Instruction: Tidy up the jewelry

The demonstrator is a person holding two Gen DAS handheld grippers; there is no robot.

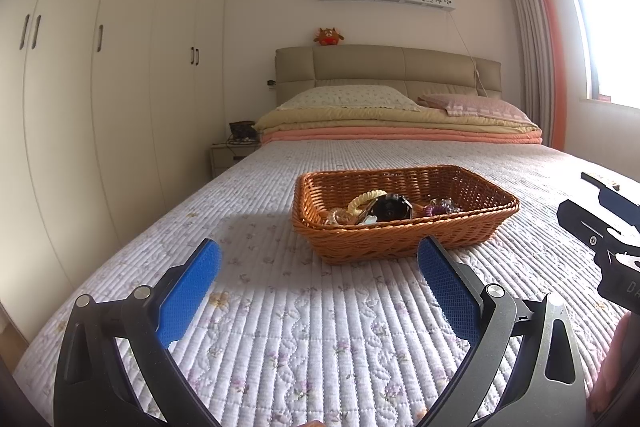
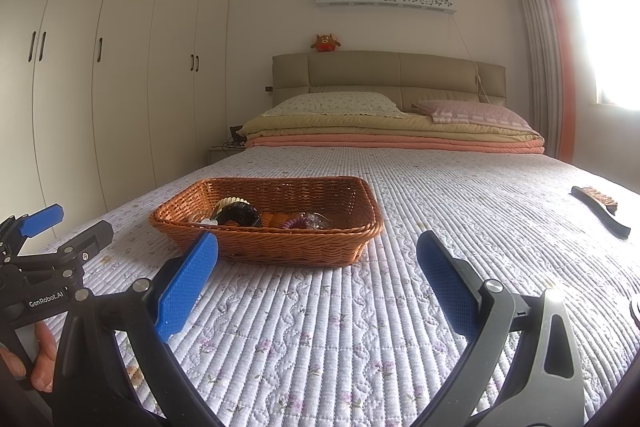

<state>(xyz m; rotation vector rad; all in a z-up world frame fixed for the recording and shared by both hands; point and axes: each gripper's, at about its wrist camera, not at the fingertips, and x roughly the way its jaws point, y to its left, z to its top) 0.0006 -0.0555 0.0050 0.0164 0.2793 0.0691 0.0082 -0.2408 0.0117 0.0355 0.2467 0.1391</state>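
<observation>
Closest to me, my left gripper point(image 1: 318, 271) has its blue pads spread wide with nothing between them, hovering over the quilted bedspread point(image 1: 320, 347). Same story on my right gripper point(image 2: 316, 267): jaws wide apart, empty, only quilt below. In the right wrist view I can see a hand point(image 2: 38, 355) wrapped round the left tool's handle at the lower left edge.

Moving out, there's the wicker basket point(image 1: 472, 227) sitting flat on the bedspread, just ahead of both tools and not touched by either. Inside it, the jewelry is piled together: a pale yellow coiled ring point(image 1: 366, 201) leaning on a dark round piece point(image 1: 390, 209), and a purplish beaded item point(image 1: 438, 207) to its right. I can't make out each piece any finer than that.

Off to the right, well apart from the basket, a brush point(image 2: 600, 211) lies on the quilt.

Further back, folded blankets, pillows, the headboard.

My read: everything visible is in the basket already, so either collecting is done or sorting hasn't begun. Nothing's in hand.
</observation>
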